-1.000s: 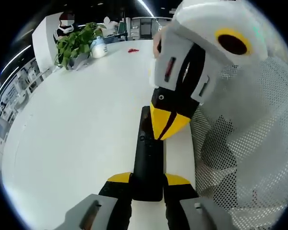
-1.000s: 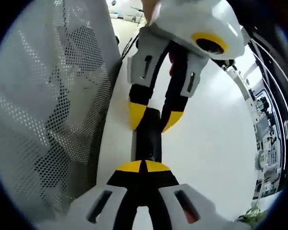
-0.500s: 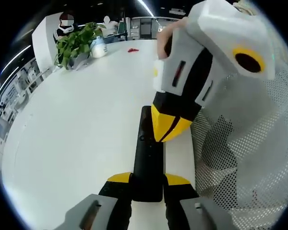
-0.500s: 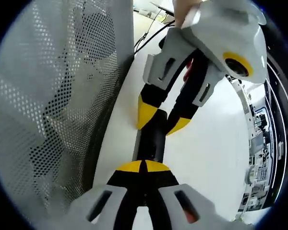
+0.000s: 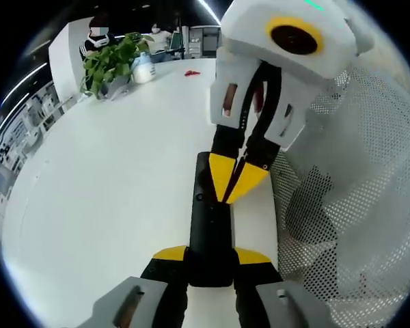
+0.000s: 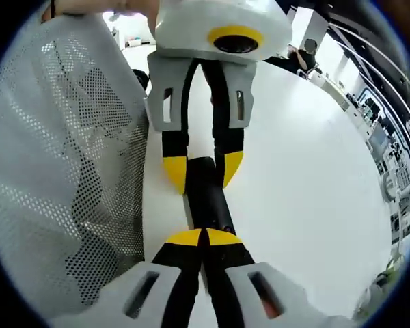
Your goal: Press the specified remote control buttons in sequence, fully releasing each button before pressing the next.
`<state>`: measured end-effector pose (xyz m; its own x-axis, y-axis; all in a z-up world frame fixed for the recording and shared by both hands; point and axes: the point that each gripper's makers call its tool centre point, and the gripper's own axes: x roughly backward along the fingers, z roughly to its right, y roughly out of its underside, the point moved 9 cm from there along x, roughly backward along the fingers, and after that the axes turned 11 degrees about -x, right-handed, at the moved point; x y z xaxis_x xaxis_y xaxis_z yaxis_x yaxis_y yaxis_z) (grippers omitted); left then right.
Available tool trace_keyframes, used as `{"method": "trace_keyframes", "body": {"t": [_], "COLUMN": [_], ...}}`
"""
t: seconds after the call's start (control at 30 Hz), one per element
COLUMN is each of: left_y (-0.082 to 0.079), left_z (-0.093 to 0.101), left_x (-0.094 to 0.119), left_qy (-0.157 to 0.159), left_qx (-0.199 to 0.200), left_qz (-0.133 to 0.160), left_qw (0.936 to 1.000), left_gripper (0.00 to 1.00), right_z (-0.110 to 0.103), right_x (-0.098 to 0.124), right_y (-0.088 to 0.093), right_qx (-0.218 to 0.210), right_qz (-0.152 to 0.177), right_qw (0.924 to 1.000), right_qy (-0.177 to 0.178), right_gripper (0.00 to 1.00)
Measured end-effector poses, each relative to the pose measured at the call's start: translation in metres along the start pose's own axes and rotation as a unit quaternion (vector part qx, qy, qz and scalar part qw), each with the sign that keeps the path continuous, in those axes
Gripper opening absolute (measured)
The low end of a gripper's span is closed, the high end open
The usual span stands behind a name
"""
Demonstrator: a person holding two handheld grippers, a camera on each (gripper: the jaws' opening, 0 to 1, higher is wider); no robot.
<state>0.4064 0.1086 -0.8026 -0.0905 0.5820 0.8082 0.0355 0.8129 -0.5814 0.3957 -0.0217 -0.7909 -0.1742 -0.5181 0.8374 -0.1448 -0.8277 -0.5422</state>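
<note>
A long black remote lies on the white table, running away from the left gripper view's camera. My left gripper is shut on its near end, one yellow-tipped jaw on each side. My right gripper comes down from above, shut, with its yellow tips together on the remote's upper face near the middle. In the right gripper view my right gripper rests its closed tips on the remote, and the left gripper clamps the far end.
A white mesh chair back stands close along the remote's side, also seen as mesh. At the table's far end are a green plant, a white bottle and a small red thing. Seated people are beyond.
My right gripper has swung upright and into line with the remote, its tips staying on the remote's face. The left gripper and the remote have not moved.
</note>
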Motion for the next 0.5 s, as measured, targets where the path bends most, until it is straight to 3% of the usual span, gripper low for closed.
{"method": "trace_keyframes", "body": {"t": [0.17, 0.3, 0.5], "left_y": [0.0, 0.0, 0.0], "left_z": [0.0, 0.0, 0.0], "left_x": [0.0, 0.0, 0.0], "left_qy": [0.0, 0.0, 0.002], "left_qx": [0.0, -0.001, -0.001], "left_qz": [0.001, 0.0, 0.001], "left_qw": [1.0, 1.0, 1.0], "left_gripper": [0.25, 0.25, 0.25], "right_z": [0.01, 0.014, 0.011], "right_x": [0.004, 0.002, 0.001], "right_y": [0.0, 0.0, -0.002], "right_qx": [-0.01, -0.04, -0.003], "right_qz": [0.001, 0.007, -0.008], "right_qw": [0.9996, 0.9991, 0.9999], "right_qy": [0.026, 0.016, 0.013], "right_gripper": [0.0, 0.0, 0.0]}}
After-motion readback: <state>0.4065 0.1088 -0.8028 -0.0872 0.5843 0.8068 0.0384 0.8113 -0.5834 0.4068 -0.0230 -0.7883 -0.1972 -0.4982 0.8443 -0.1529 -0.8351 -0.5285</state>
